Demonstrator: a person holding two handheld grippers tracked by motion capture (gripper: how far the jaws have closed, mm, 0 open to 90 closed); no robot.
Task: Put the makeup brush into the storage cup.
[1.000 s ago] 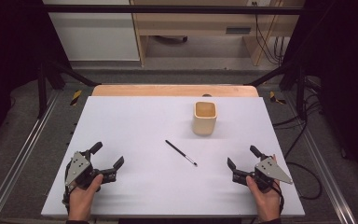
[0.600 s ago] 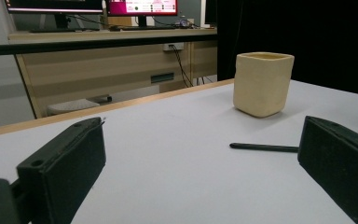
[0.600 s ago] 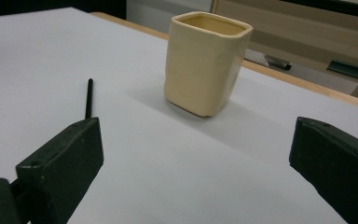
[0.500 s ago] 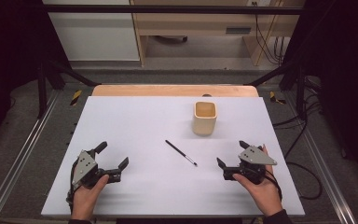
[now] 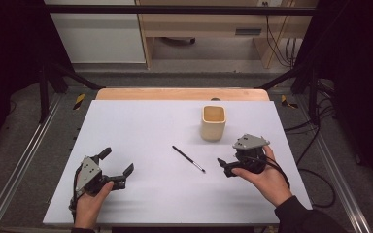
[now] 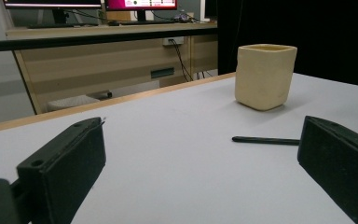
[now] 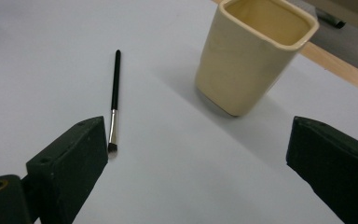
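Observation:
A thin black brush (image 5: 188, 158) with a silver ferrule lies flat on the white table (image 5: 141, 126), near its middle. Behind it and to the right stands an empty cream square cup (image 5: 213, 123), upright. My right gripper (image 5: 226, 166) is open just right of the brush's bristle end, with nothing between its jaws. In the right gripper view the brush (image 7: 114, 100) lies ahead on the left and the cup (image 7: 256, 56) ahead on the right, past my open gripper (image 7: 198, 144). My left gripper (image 5: 117, 162) is open at the front left. The left gripper view has the cup (image 6: 265, 77) and brush (image 6: 265, 140) far off.
A wooden strip (image 5: 179, 94) borders the table's far edge. Metal rails (image 5: 26, 155) run along both sides, with black frame posts (image 5: 42, 82) at the back corners. Cables (image 5: 315, 141) trail on the floor at the right. A desk with monitors (image 6: 98, 28) stands beyond the table.
My right gripper has moved forward and to the left, from the front right corner to just right of the brush. My left gripper has shifted slightly right. Brush and cup have not moved.

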